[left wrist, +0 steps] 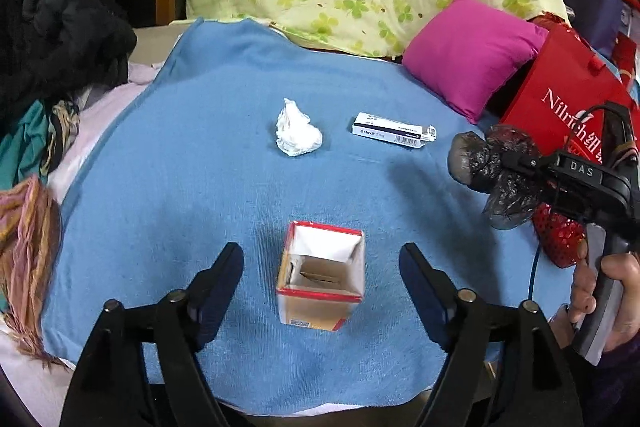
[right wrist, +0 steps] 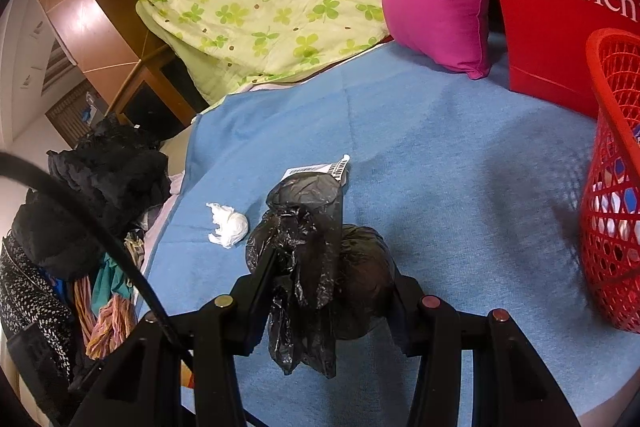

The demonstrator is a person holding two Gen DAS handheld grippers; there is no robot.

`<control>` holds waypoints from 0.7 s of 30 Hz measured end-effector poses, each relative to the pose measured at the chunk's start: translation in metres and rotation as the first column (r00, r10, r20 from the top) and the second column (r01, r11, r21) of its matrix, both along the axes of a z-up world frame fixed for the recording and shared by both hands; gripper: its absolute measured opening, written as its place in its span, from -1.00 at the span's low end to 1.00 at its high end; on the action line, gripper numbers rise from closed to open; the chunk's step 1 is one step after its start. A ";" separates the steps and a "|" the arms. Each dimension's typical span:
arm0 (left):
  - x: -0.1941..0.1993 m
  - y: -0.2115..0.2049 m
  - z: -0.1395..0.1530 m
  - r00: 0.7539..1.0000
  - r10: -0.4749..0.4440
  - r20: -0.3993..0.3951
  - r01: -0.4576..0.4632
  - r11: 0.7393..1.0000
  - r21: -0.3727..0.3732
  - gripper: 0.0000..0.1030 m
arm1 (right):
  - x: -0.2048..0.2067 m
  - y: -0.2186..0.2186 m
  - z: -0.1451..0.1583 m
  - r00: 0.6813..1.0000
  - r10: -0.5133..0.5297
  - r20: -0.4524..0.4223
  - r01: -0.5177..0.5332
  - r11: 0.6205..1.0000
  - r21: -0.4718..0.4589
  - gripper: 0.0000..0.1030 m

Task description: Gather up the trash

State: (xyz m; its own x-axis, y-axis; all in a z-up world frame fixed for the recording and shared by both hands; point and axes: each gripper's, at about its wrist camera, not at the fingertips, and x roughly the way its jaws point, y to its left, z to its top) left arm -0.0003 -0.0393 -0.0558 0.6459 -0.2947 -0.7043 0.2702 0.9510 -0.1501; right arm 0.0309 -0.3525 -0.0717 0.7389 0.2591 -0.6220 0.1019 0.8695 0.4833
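Two grippers work over the blue blanket (left wrist: 200, 99). Left gripper (left wrist: 322, 273) stands wide apart around an open-topped carton (left wrist: 322, 281), pads clear of it. Right gripper (right wrist: 328, 267) clamps a black plastic bag (right wrist: 308, 251). Farther off lie a crumpled tissue (left wrist: 297, 134) and, right of it, a small flat box (left wrist: 394, 131); a red basket (right wrist: 612, 187) stands at right.

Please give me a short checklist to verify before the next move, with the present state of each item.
1. Left gripper open, nothing between its fingers: ok.
2. Open carton stands upright on the blue blanket, in line with the left gripper: ok.
3. Right gripper shut on the black plastic bag: ok.
4. Red basket within view for the drop: ok; its free room: cannot tell.
5. Crumpled tissue and small flat box lie free on the blanket, apart from each other: ok.
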 end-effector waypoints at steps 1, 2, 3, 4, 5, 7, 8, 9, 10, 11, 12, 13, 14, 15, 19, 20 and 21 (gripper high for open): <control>-0.001 -0.001 -0.001 1.000 -0.002 -0.002 0.002 1.000 0.001 0.57 | 0.000 0.001 0.000 1.000 0.003 -0.001 -0.003 1.000 -0.001 0.00; -0.002 -0.002 -0.004 1.000 -0.007 -0.009 0.007 1.000 -0.003 0.57 | 0.001 0.002 0.000 1.000 0.005 -0.002 -0.005 1.000 -0.002 0.00; -0.002 -0.002 -0.006 1.000 -0.007 -0.013 0.007 1.000 -0.002 0.57 | 0.001 0.003 0.000 1.000 0.008 -0.002 -0.008 1.000 -0.006 0.00; -0.004 -0.004 -0.009 1.000 -0.005 -0.018 0.005 1.000 0.005 0.57 | 0.001 0.003 0.001 1.000 0.007 -0.001 -0.008 1.000 -0.011 0.00; -0.004 -0.005 -0.013 1.000 -0.002 -0.025 0.002 1.000 0.013 0.57 | 0.001 0.003 0.001 1.000 0.008 -0.001 -0.008 1.000 -0.015 0.00; -0.003 -0.004 -0.020 0.999 0.002 -0.042 -0.001 1.000 0.016 0.57 | 0.001 0.002 0.001 1.000 0.010 0.000 -0.010 1.000 -0.014 0.00; -0.003 -0.004 -0.024 0.999 0.004 -0.050 -0.003 1.000 0.017 0.57 | 0.001 0.003 0.001 1.000 0.007 0.000 -0.007 1.000 -0.012 0.00; -0.002 -0.003 -0.027 0.999 0.007 -0.051 -0.006 1.000 0.020 0.57 | 0.001 0.002 0.001 1.000 0.004 0.002 -0.004 1.000 -0.009 0.00; -0.001 -0.004 -0.030 0.998 0.013 -0.055 -0.011 0.999 0.031 0.57 | 0.001 0.001 0.001 1.000 0.002 0.002 -0.002 1.000 -0.005 0.00; 0.001 -0.004 -0.031 0.998 0.015 -0.059 -0.013 0.999 0.037 0.57 | 0.001 0.000 0.000 1.000 0.000 0.001 0.000 1.000 0.001 0.00; 0.003 -0.004 -0.032 0.998 0.013 -0.061 -0.011 0.999 0.036 0.57 | 0.001 -0.001 0.000 1.000 -0.002 0.000 0.002 1.000 0.005 0.00; 0.006 -0.005 -0.032 0.998 0.010 -0.060 -0.008 0.999 0.037 0.57 | 0.002 -0.002 -0.001 1.000 -0.001 -0.001 0.001 1.000 0.006 0.00; 0.010 -0.006 -0.031 0.998 0.011 -0.061 -0.008 0.999 0.049 0.57 | 0.002 -0.001 -0.001 1.000 0.000 -0.002 0.000 1.000 0.006 0.00; 0.013 -0.006 -0.031 0.998 0.011 -0.058 -0.008 0.998 0.057 0.44 | 0.001 0.000 -0.001 1.000 0.001 -0.001 -0.001 1.000 0.005 0.00; 0.039 -0.011 -0.031 0.996 -0.016 -0.082 0.023 0.995 0.095 -0.02 | 0.002 0.000 0.000 1.000 0.007 0.007 -0.007 1.000 0.003 0.00; 0.048 -0.012 -0.030 0.996 -0.022 -0.085 0.030 0.996 0.089 -0.02 | 0.002 0.000 0.000 1.000 0.007 0.007 -0.007 1.000 0.003 0.00; 0.054 -0.013 -0.030 0.996 -0.024 -0.085 0.032 0.996 0.084 -0.02 | 0.002 0.000 -0.001 1.000 0.007 0.006 -0.007 1.000 0.002 0.00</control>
State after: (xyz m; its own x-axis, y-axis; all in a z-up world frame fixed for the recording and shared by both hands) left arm 0.0536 -0.0520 -0.0857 0.5761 -0.2481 -0.7788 0.2868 0.9536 -0.0916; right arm 0.0332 -0.3523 -0.0723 0.7406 0.2657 -0.6171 0.0931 0.8691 0.4859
